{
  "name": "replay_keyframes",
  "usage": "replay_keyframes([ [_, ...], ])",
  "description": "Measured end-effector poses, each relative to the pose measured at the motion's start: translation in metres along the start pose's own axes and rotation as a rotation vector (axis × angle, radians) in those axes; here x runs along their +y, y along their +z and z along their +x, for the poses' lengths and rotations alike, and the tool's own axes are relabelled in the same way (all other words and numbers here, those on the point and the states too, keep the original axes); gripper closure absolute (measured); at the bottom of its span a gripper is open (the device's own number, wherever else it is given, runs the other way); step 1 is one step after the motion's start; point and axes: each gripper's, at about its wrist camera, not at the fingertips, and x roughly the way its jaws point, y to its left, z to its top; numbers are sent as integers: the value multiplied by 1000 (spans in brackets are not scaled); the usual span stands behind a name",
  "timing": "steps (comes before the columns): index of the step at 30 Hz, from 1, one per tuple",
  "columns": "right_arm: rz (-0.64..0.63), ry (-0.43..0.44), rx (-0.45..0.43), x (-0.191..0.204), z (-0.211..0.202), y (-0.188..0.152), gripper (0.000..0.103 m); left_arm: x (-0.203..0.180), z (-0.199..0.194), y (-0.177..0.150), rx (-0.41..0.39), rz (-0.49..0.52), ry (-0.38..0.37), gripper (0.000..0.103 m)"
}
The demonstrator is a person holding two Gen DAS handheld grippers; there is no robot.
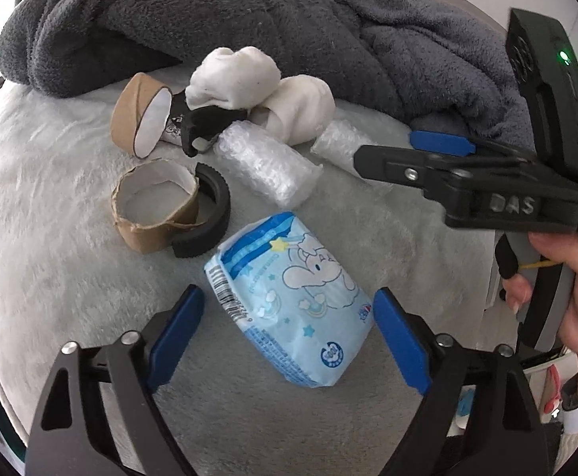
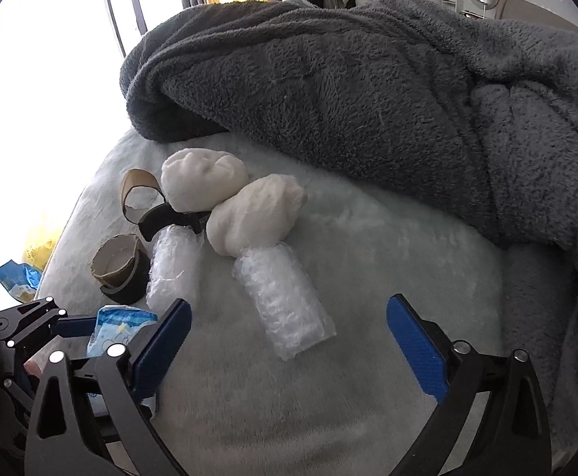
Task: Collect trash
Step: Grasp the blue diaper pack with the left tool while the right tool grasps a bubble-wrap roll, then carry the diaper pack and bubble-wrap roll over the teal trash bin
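A dark grey blanket [image 2: 368, 91] lay heaped across the top of both views, spilling over a pale fluffy bed cover [image 1: 51, 182] that filled the rest. Nothing looked collected yet, as far as I could judge: every scrap of trash was still lying loose on the cover.

In the left wrist view, a light blue tissue pack [image 1: 289, 301] sat low in the centre, between the blue pads of the left gripper [image 1: 289, 337]. Its jaws stood wide on either side of the pack, not pressing on it, so I took this as the first pickup about to happen. Above it, at centre, lay one bubble wrap roll [image 1: 265, 162], and a second bubble wrap roll [image 2: 285, 301] sat mid-frame in the right wrist view, ahead of the right gripper [image 2: 289, 349]. That gripper was also spread wide and held nothing.

Two white sock bundles [image 1: 249, 87] rested against the blanket's edge. Left of centre were two torn cardboard rings [image 1: 154, 206], the lower one touching a small black rubber ring [image 1: 209, 214].

A hand [image 1: 567, 289] held the right tool at the right edge.
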Motion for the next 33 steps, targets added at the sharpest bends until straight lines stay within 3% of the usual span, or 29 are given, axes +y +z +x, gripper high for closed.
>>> replay_keyframes([
  [1, -6, -7, 12, 1, 3, 0, 28, 1, -1, 0, -2, 2, 0, 21],
  [9, -50, -62, 74, 13, 23, 3, 41, 15, -7, 1, -3, -25, -28, 45],
  [16, -50, -91, 107, 18, 34, 5, 58, 18, -14, -2, -3, 10, -41, 52],
  [18, -46, -98, 113, 18, 35, 5, 62, 17, -16, -2, -6, 17, -46, 58],
  [25, -27, -148, 125, 25, 27, 3, 63, 25, -33, -12, -26, 26, -56, 63],
  [33, 19, -181, 56, 29, -3, 5, 64, 29, -47, -20, -60, 24, -42, 71],
])
